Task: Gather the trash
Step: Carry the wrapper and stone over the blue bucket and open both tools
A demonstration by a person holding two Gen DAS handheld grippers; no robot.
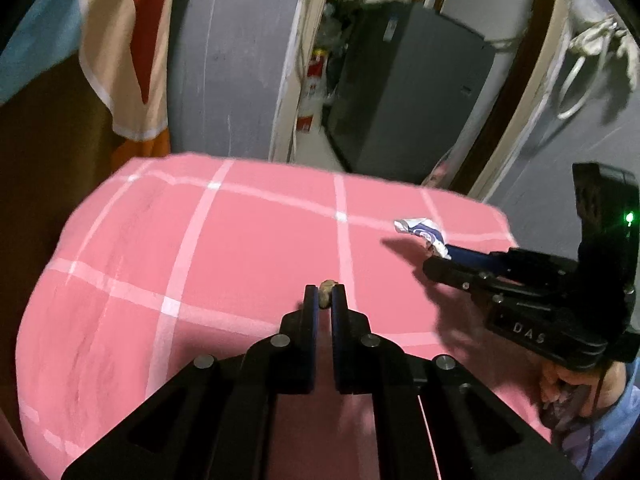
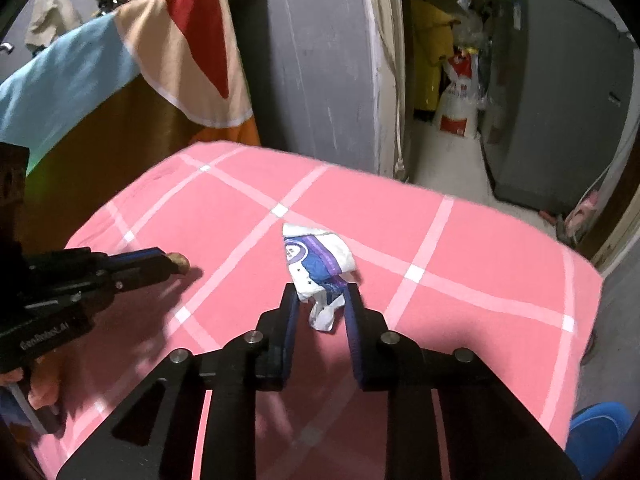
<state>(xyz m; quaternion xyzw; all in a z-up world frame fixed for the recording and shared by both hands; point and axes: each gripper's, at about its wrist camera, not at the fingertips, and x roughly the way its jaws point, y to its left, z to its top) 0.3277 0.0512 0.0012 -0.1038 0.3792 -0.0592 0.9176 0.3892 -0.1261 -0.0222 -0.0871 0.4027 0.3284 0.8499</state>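
Observation:
My left gripper (image 1: 325, 295) is shut on a small brown lump of trash (image 1: 327, 289), held just above the pink checked bedsheet (image 1: 224, 248). It also shows in the right wrist view (image 2: 172, 266) at the left, with the lump (image 2: 180, 262) at its tips. My right gripper (image 2: 322, 300) is shut on a crumpled white, blue and purple wrapper (image 2: 316, 264), lifted over the sheet. In the left wrist view the right gripper (image 1: 434, 258) holds the wrapper (image 1: 420, 232) at the right.
A wooden headboard (image 2: 120, 136) draped with a blue, beige and red cloth (image 2: 176, 48) stands at the left. A grey wall (image 1: 236, 60) and a doorway with a grey cabinet (image 1: 408, 92) lie beyond the bed. A blue bin (image 2: 600, 428) sits low right.

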